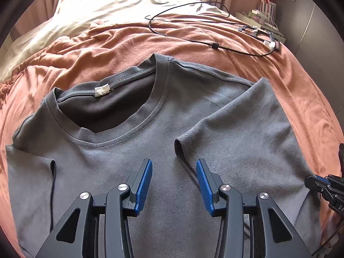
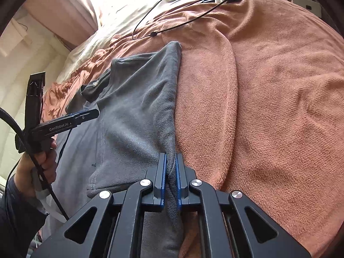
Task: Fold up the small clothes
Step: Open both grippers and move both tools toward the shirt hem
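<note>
A grey T-shirt lies front up on an orange blanket, collar away from me, both sleeves folded in over the chest. My left gripper hovers over the middle of the shirt, open, with nothing between its blue pads. In the right wrist view, my right gripper is shut on the shirt's side edge, where the grey fabric bunches between the pads. The left gripper shows there over the shirt, held by a hand. The right gripper sits at the shirt's right edge in the left wrist view.
A black cable loops across the blanket beyond the collar and ends at a black frame-like item. A cream sheet covers the far bed. A shelf with a striped bag stands at the back right. The blanket forms a thick fold.
</note>
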